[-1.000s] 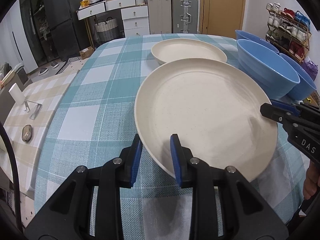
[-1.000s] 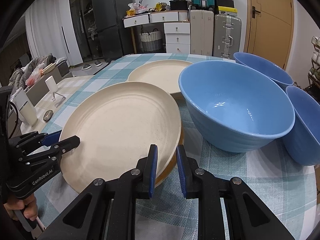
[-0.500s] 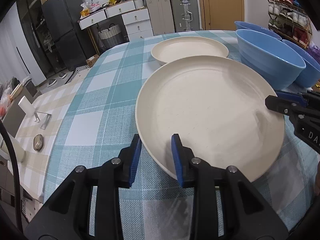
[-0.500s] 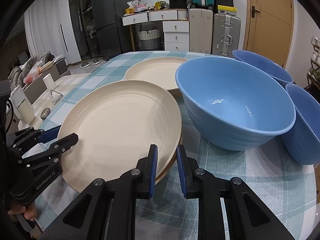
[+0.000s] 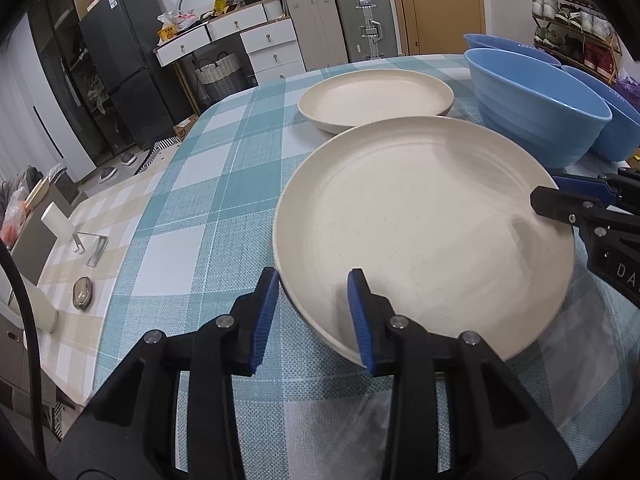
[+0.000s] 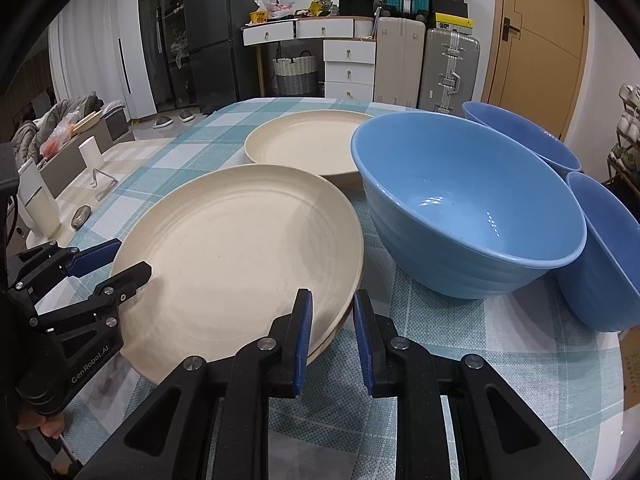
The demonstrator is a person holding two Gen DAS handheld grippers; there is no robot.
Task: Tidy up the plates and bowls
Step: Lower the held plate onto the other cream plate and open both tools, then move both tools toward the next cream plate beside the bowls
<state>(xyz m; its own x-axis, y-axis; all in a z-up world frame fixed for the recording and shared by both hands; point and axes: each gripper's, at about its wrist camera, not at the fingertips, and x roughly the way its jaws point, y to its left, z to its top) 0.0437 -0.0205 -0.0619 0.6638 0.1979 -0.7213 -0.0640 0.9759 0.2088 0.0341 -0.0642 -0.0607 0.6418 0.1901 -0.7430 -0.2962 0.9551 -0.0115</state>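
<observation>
A large cream plate [image 5: 420, 240] lies in front of me on the checked tablecloth [image 5: 208, 208], and a tan edge shows under its near rim. My left gripper [image 5: 314, 312] straddles the plate's left rim. Its jaws are opening, and a strip of cloth shows between the outer pad and the rim. My right gripper [image 6: 330, 328] is shut on the plate's right rim, one pad inside and one outside. A second cream plate [image 6: 308, 148] sits further back. Three blue bowls stand to the right; the biggest blue bowl [image 6: 468, 208] is close beside the near plate.
The table's left edge [image 5: 120, 320] has a beige cloth with a small stand [image 5: 90, 242], a white bottle and a little oval object. Beyond the table are white drawers [image 6: 348, 64], suitcases, a dark fridge and a door. A shoe rack [image 5: 576, 4] is on the right.
The left gripper's jaws have spread a little wider around the plate's rim, and its view has rolled slightly. The right gripper and the plate have hardly moved.
</observation>
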